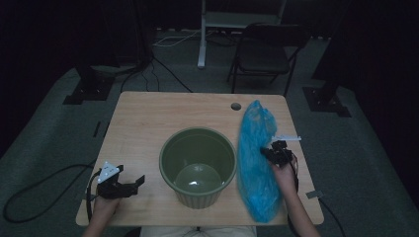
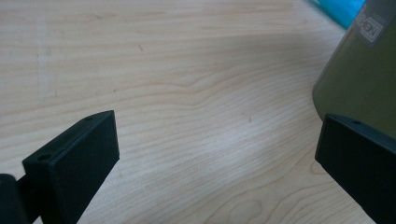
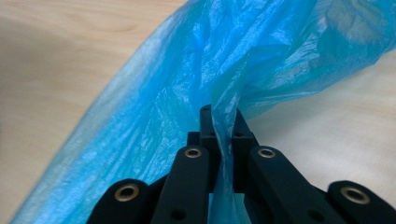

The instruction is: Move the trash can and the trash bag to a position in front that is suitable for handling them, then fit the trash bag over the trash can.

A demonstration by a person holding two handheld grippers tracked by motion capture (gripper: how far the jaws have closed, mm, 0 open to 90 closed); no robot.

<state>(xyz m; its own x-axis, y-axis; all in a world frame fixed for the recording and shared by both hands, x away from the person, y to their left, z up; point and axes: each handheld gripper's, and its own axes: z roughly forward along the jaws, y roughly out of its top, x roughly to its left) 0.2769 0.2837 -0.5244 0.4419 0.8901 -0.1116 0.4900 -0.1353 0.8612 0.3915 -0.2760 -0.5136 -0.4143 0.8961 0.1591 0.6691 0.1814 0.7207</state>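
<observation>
Right gripper [image 3: 223, 135] pinches blue bag [image 1: 254, 163] edge; left gripper [image 1: 129, 185] gapes beside bucket [image 1: 197, 165].

Looks like a dim recording studio or lab set up for filming, not a home. Shown by the small pale wooden table with rounded corners and a cable hole [image 1: 148, 118] standing alone on grey carpet [image 1: 59, 123], black stand bases [image 1: 81, 91] at either side, loose black cables [image 1: 148, 74] trailing across the floor, a dark folding metal chair [image 1: 264, 52] behind, and black surroundings.
</observation>
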